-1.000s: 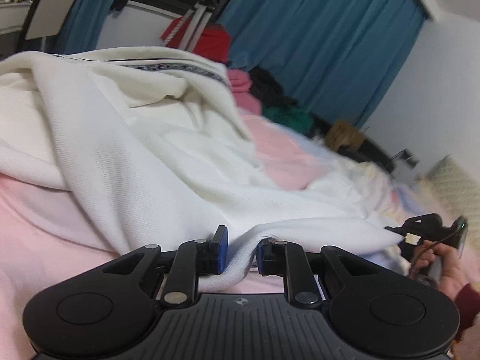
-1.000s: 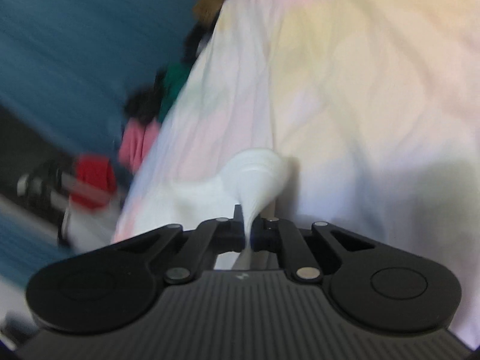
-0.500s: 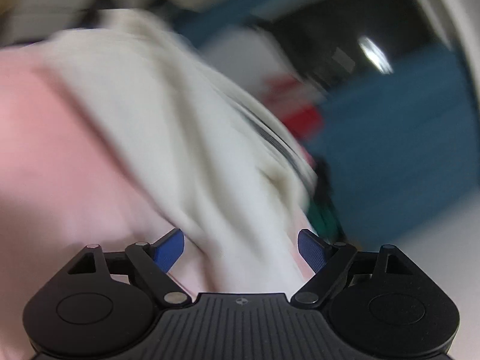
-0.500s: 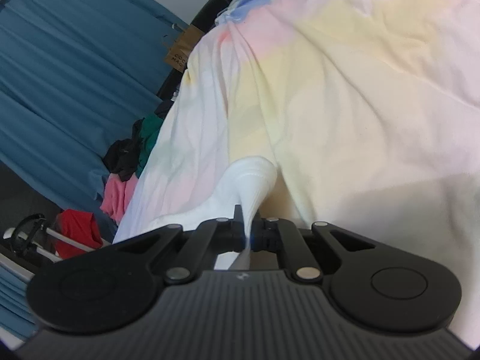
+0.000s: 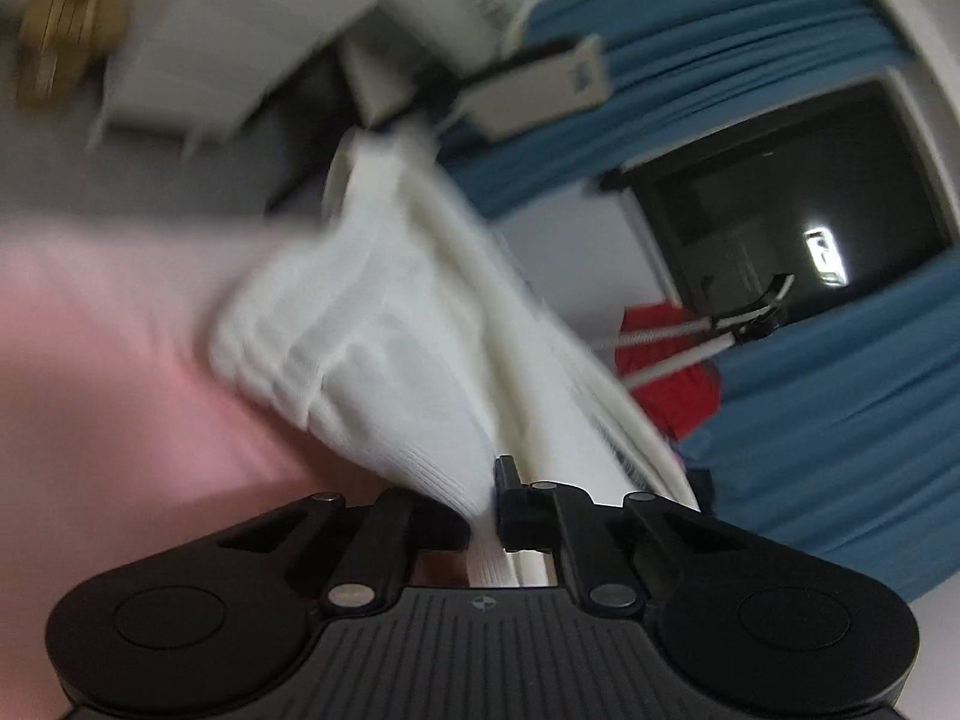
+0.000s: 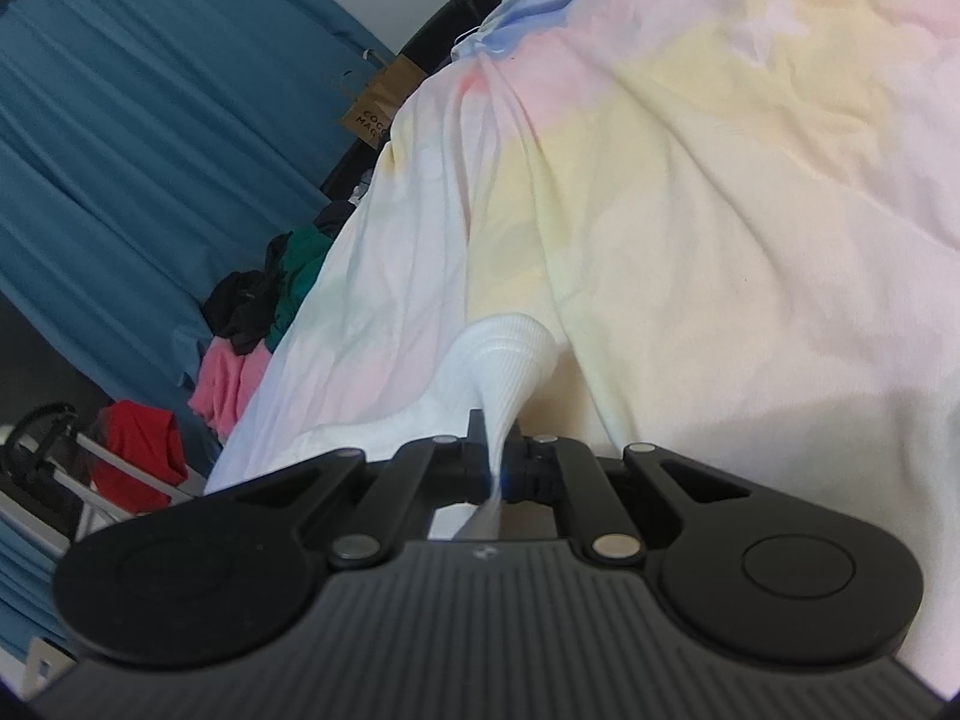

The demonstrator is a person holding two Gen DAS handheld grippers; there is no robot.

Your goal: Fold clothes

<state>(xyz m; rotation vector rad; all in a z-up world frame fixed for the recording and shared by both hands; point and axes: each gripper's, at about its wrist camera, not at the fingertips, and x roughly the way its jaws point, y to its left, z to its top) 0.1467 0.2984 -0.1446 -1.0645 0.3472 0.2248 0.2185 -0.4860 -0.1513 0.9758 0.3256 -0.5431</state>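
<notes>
A white garment (image 5: 414, 360) lies bunched on the pink bedsheet (image 5: 108, 360); the left wrist view is motion-blurred. My left gripper (image 5: 485, 498) is shut on a ribbed edge of this white garment. In the right wrist view my right gripper (image 6: 498, 468) is shut on a white ribbed cuff of the garment (image 6: 504, 360), which sticks up between the fingers above the pastel bed cover (image 6: 720, 210).
Blue curtains (image 6: 150, 150) hang beyond the bed. A pile of pink, black and green clothes (image 6: 258, 312) and a red cloth on a white rack (image 6: 138, 456) lie off the bed's edge. A dark window (image 5: 780, 210) and a brown paper bag (image 6: 378, 102) show.
My left gripper let go of the white fabric, opened wide, swung to a new spot and has now shut on a ribbed edge. My right gripper has kept its hold on the cuff.
</notes>
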